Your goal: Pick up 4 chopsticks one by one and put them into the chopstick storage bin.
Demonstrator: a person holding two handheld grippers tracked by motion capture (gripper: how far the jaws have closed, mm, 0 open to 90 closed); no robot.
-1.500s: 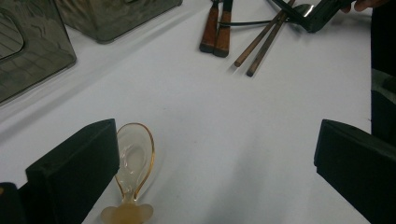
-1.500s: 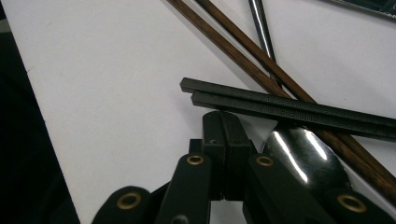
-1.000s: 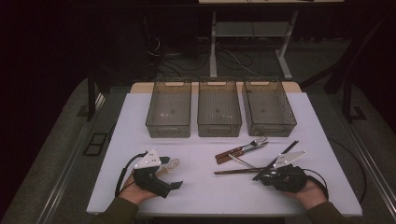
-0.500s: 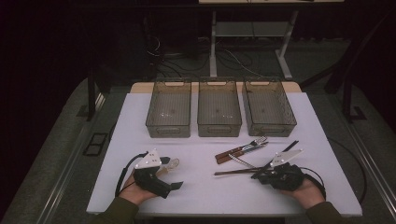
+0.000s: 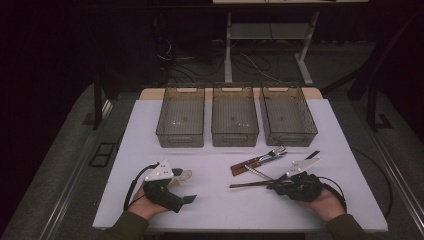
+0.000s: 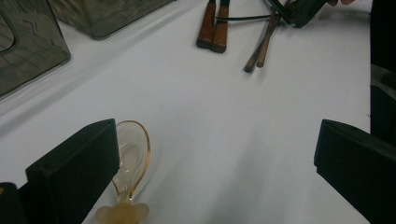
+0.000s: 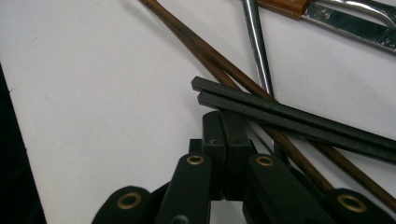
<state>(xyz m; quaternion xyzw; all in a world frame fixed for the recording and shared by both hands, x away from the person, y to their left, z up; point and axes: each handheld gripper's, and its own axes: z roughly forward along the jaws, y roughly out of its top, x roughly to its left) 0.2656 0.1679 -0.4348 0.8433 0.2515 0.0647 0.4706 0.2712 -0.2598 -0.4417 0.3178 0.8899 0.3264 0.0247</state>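
Right gripper (image 5: 278,184), jaws clamped together, sits at the brown chopsticks (image 7: 196,44), nearer the person than the three bins (image 5: 235,112), likely lining up a pick. Left gripper (image 5: 187,186) waits wide open, holding nothing, beside the clear spoon (image 6: 130,154).

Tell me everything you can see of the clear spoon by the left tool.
The clear spoon looks like see-through glass or plastic with an amber-gold rim around an oval bowl, narrowing to a short stem that ends in a pale, flower-shaped knob. It lies flat on the white table, bowl pointing away from the person. It sits just inside one jaw of the open left tool; whether that jaw touches it cannot be told.
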